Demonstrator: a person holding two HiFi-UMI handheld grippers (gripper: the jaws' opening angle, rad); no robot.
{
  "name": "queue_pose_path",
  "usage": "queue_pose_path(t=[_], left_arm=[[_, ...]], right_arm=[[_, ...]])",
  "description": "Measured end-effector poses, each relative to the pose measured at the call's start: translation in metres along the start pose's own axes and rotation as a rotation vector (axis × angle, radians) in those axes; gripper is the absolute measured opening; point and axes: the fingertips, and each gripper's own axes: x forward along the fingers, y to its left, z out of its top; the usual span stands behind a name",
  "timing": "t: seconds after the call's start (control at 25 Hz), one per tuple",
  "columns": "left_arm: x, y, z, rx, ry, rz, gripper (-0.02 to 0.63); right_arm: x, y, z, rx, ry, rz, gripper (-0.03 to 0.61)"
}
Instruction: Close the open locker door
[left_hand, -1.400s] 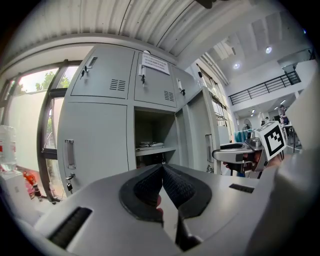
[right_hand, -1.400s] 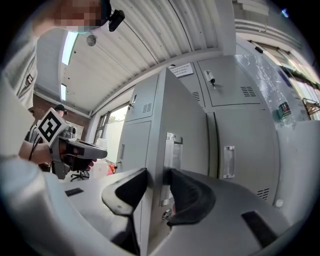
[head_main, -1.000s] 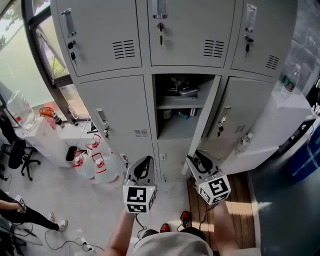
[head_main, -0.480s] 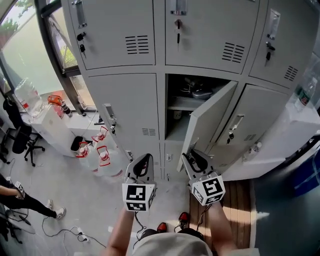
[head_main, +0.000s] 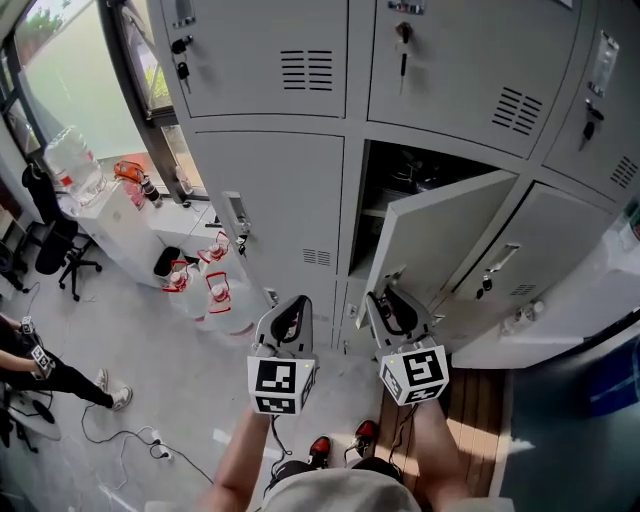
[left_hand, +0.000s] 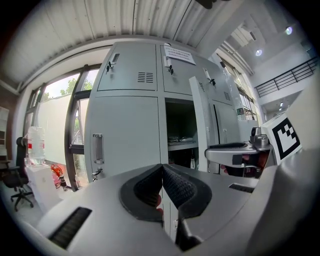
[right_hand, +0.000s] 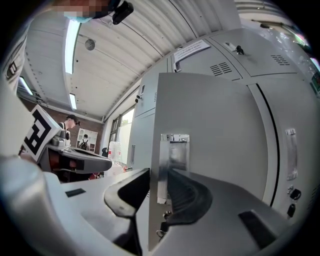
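Since the earlier frames the locker door (head_main: 440, 235) has swung from nearly edge-on to about half closed, covering much of the open compartment (head_main: 395, 175). The door now stands at centre right of the head view, hinged along its right side, with its free edge reaching down to the right tongs (head_main: 392, 305). In the right gripper view those tongs pinch the free edge, one pad on each face, level with the lower end of the latch plate (right_hand: 172, 152). The left tongs (left_hand: 161, 172) are pressed together on nothing, at lower centre of the head view, apart from the door. Treat the door as a thin sheet-metal panel: light, stiff, smooth and probably slippery under the pads. Hold it near the free edge, where leverage is greatest, and let go before that edge meets the frame.
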Motion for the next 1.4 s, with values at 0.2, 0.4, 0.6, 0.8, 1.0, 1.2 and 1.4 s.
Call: queue_pose_path(t=[0.2,0.4,0.6,0.8,1.0,1.2,1.4], left_arm=[[0.011,0.009,-0.004,0.014,0.014,0.020,0.021],[0.025,0.019,-0.013,0.002,0.031,0.043,0.021],[0.037,0.028,-0.025,-0.011,0.054,0.064,0.021],[0.046,0.035,-0.031,-0.021,0.063,0.083,0.021],[0.053,0.039,-0.036,-0.030,0.072,0.093,0.021],[0.057,0.042,-0.039,-0.036,0.077,0.102,0.021],[0.058,0.046,-0.041,-0.037,0.082,0.112,0.021]], right_arm=[[0.024,-0.002,0.001,0.003,0.008,0.014,0.112],[0.051,-0.009,0.001,0.007,0.014,0.003,0.103],[0.069,-0.019,0.002,0.012,0.001,-0.007,0.080],[0.083,-0.025,0.001,0.004,-0.005,-0.004,0.072],[0.095,-0.030,0.001,0.006,-0.007,-0.009,0.072],[0.103,-0.035,0.001,0.007,-0.006,-0.007,0.072],[0.110,-0.040,0.000,0.012,-0.004,-0.013,0.071]])
